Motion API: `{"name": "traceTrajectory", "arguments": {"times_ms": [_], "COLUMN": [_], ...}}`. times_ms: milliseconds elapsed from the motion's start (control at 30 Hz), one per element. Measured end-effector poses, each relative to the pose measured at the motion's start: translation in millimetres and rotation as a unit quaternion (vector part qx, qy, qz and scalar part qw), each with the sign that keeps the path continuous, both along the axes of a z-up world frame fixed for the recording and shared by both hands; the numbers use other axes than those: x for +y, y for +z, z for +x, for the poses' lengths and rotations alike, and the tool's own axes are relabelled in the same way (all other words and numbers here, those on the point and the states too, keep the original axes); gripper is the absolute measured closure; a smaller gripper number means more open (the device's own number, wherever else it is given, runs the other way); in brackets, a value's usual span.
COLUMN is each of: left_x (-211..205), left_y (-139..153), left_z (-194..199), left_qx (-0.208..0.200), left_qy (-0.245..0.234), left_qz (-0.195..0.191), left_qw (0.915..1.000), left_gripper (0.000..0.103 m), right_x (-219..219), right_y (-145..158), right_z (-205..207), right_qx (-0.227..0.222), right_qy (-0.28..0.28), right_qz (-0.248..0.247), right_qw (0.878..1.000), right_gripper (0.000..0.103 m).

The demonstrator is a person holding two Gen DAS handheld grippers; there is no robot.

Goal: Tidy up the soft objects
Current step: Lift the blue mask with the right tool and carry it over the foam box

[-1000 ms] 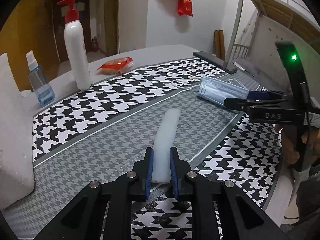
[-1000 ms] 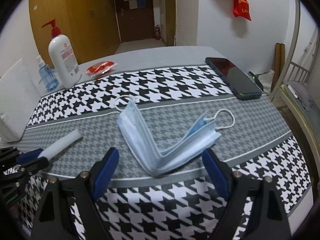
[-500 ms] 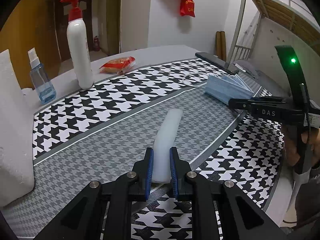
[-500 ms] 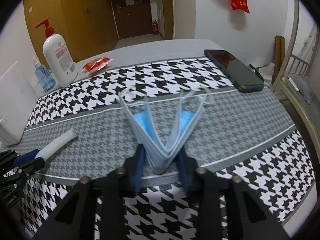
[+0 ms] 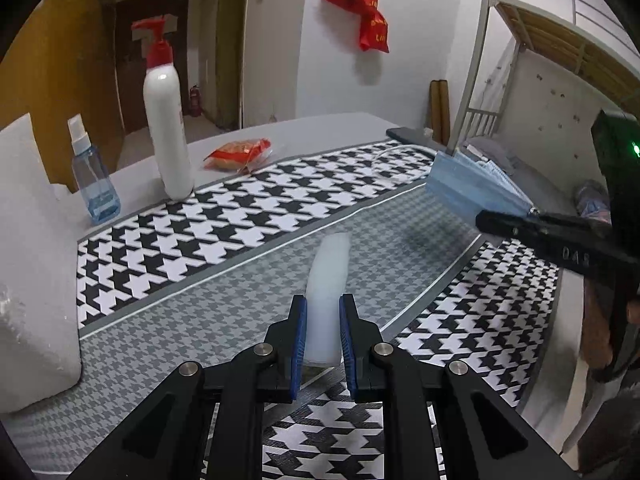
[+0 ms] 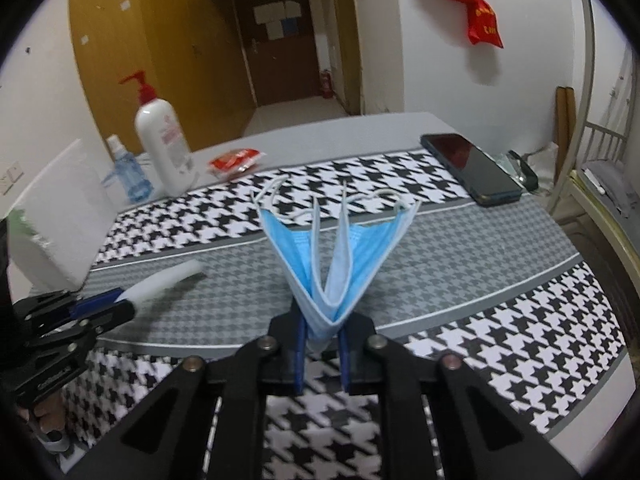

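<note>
The right gripper (image 6: 323, 330) has just closed on the folded masks (image 6: 334, 256) at frame centre, lifting them, while the left gripper (image 5: 323, 334) pinches the foam strip (image 5: 328, 280).

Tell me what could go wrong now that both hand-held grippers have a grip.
The right hand-held gripper pinches the blue face masks only at their fold, having just closed; the splayed layers could slip out. The white foam strip in the left hand-held gripper is held at one end and may sag.
</note>
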State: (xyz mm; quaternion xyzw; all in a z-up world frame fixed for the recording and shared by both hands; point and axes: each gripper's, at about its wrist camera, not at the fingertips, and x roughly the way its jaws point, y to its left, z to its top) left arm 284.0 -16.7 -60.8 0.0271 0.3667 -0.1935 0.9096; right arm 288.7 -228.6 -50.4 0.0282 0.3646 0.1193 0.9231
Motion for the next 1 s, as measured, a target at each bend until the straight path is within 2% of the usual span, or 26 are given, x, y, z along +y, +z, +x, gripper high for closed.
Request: {"name": "traceTrajectory", "arguments": {"times_ms": [200, 367, 733, 1000], "left_x": [-9, -12, -11, 7], "left_y": [20, 32, 49, 68], "left_z": [-18, -34, -60, -72], "left_qx": [-0.036, -0.055, -0.081, -0.101], "left_qy": [-0.002, 0.003, 0.018, 0.050], "left_qz": [0.016, 0.013, 0.023, 0.009], "left_qw": [0.9992, 0.9984, 0.9963, 0.9936], "left_gripper": [0.085, 0.085, 0.085, 0.085], "right_x": [5, 2, 2, 10], "right_y": [8, 11, 33, 51], "right_z": [-16, -23, -47, -60], "right_qx": [-0.021, -0.025, -0.061, -0.088], "right_qy": [0.015, 0.019, 0.028, 0.045], "right_qz": [0.010, 0.015, 0.020, 0.018], "right_qw": [1.000, 0.999, 0.998, 0.995], "right_gripper": [0.086, 0.086, 0.086, 0.086]}}
